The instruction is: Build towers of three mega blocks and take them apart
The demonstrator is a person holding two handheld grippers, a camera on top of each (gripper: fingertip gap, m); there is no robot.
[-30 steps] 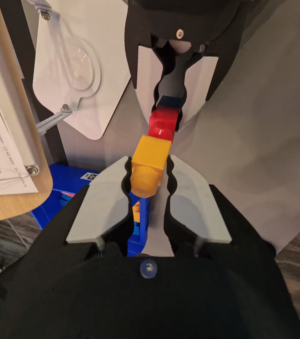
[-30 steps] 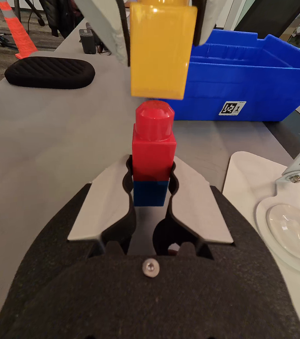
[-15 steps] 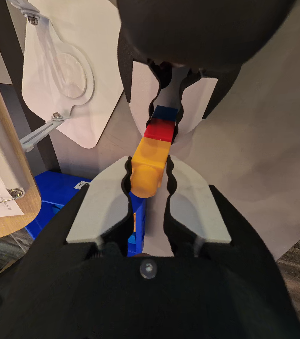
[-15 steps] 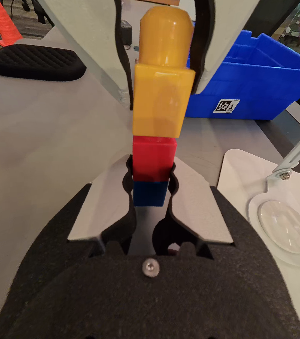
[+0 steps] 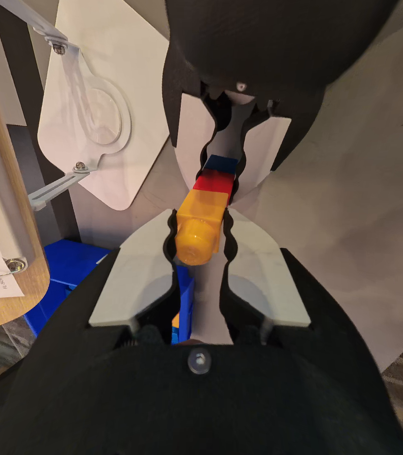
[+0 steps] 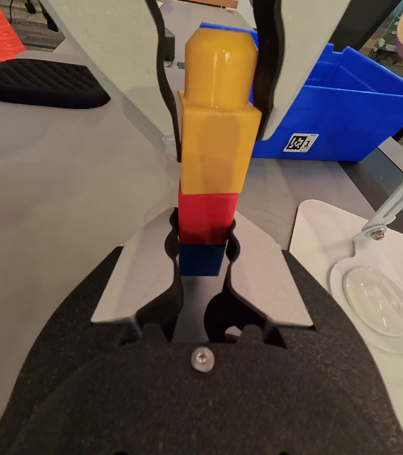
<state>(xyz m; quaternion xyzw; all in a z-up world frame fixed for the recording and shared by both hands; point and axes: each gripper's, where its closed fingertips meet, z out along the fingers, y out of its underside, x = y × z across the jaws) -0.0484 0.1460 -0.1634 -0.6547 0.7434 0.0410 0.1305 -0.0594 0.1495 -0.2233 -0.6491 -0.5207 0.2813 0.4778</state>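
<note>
A three-block tower is held in the air between my two grippers: a yellow block (image 6: 215, 147) on top, a red block (image 6: 205, 211) in the middle, a blue block (image 6: 200, 259) at the bottom. My right gripper (image 6: 204, 221) is shut on the red and blue blocks from below. My left gripper (image 5: 199, 216) is shut on the yellow block (image 5: 202, 209) and comes down from above in the right wrist view (image 6: 216, 145). In the left wrist view the red block (image 5: 216, 181) and blue block (image 5: 221, 162) sit between the right gripper's fingers (image 5: 190, 138).
A blue bin (image 6: 343, 110) stands at the back right of the grey table (image 6: 47, 197); it also shows in the left wrist view (image 5: 72, 266). A white board with a clear lens (image 6: 367, 295) lies at the right. A black pad (image 6: 40, 83) lies at the back left, with an orange cone (image 6: 1, 32) beyond it. One gripper's finger ends stand about 6 centimeters off the other's.
My left gripper has lowered the yellow block onto the red block's stud until it seated flush. My right gripper has kept its hold on the red and blue blocks.
</note>
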